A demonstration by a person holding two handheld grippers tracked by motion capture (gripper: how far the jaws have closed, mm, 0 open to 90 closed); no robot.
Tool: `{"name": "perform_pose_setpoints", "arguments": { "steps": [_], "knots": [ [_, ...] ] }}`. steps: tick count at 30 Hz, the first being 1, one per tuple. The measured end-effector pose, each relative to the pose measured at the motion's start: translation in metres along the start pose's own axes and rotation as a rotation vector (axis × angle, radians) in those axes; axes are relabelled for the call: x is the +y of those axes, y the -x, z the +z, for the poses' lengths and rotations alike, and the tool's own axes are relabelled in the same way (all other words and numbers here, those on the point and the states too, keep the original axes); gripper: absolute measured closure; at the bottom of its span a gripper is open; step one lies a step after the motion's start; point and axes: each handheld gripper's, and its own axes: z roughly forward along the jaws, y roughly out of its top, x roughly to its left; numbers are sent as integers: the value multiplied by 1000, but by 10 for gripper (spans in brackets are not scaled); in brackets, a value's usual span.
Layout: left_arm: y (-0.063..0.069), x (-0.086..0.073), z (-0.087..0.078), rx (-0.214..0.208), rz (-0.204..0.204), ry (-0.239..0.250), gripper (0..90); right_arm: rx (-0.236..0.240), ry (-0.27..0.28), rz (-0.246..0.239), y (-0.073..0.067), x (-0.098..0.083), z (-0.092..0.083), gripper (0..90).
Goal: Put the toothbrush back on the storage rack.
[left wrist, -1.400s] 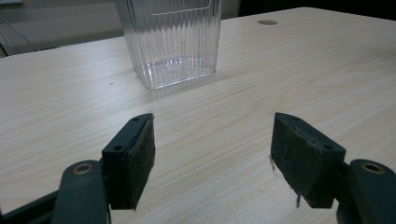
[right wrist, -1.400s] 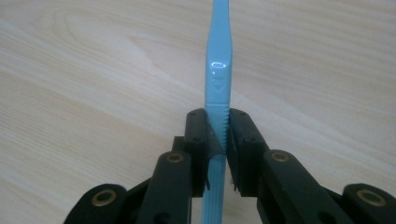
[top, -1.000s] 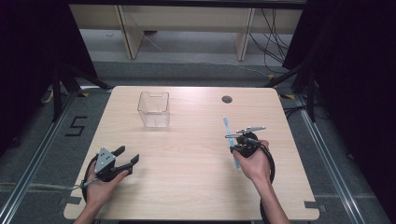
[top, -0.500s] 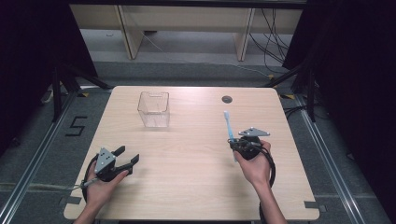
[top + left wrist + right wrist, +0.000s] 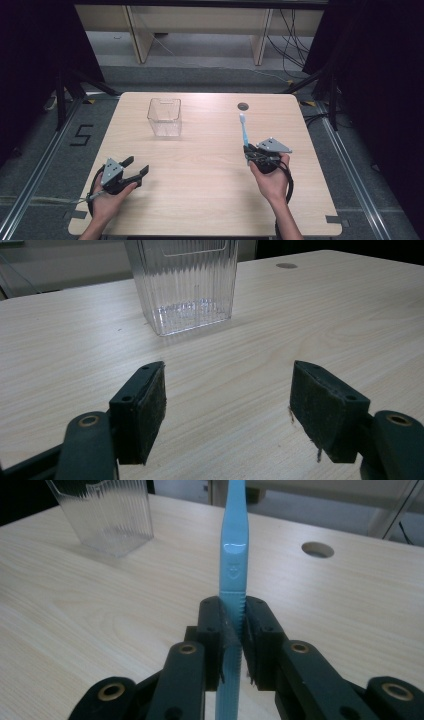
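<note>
While the right gripper (image 5: 246, 150) clamps the toothbrush (image 5: 244, 129) by its handle, jaws pinched tight on the ribbed blue grip, the job looks like carrying it to the bin (image 5: 164, 117); the brush sits well to the right of the bin, lifted off the table (image 5: 200, 200); its long axis runs straight out from the jaws, head end pointing away from the person toward the far edge, tilted up a little; to do this well, I'd say, keep the squeeze firm, swing it across to the bin, then tip the head down over the open top before letting go; the left gripper (image 5: 134, 169) rests near and left of the bin's front, jaws wide apart, holding nothing.
</note>
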Motion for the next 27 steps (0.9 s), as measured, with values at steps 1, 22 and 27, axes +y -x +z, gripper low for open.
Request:
{"name": "perform_pose_setpoints", "arguments": {
  "steps": [1, 22, 27],
  "knots": [
    [0, 0, 0, 0, 0, 0, 300, 5, 3, 18, -2, 0, -1, 791],
    [-2, -1, 1, -5, -19, 18, 300, 74, 233, 31, -14, 4, -5, 791],
    [-2, -1, -1, -4, -37, 18, 301, 85, 272, 29, -16, 6, -4, 791]
  ]
}}
